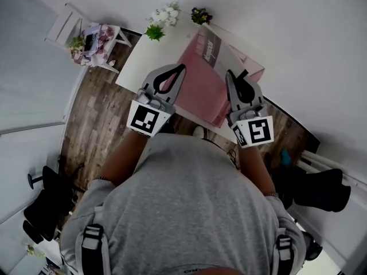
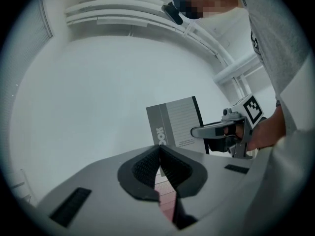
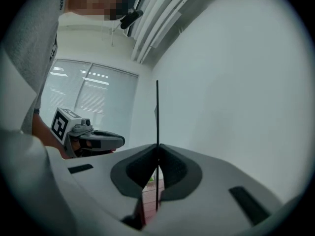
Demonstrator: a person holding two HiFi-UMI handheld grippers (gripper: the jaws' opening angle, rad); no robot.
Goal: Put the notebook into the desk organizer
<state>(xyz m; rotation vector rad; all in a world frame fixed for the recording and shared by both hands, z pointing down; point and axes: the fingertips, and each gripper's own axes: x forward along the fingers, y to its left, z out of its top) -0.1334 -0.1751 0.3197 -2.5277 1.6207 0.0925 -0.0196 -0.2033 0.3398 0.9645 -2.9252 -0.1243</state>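
Observation:
A grey-covered notebook [image 2: 174, 123] stands upright, and my right gripper [image 2: 197, 132] is shut on its lower right part. In the right gripper view the notebook [image 3: 157, 112] shows edge-on as a thin dark line rising from the closed jaws of the right gripper [image 3: 158, 154]. My left gripper [image 2: 160, 150] is shut, with nothing seen between its pads. From the head camera, the left gripper [image 1: 180, 69] and right gripper [image 1: 235, 77] flank a pink organizer [image 1: 200, 87] on the white table [image 1: 143, 59]. The notebook [image 1: 212, 47] rises at the organizer's far side.
Potted flowers [image 1: 163, 16], a dark-flowered pot [image 1: 200, 16] and a green plant [image 1: 153, 33] stand at the table's far end. A white chair [image 1: 69, 24] loaded with items sits at far left on the wooden floor [image 1: 97, 113]. Black furniture [image 1: 43, 202] stands low left.

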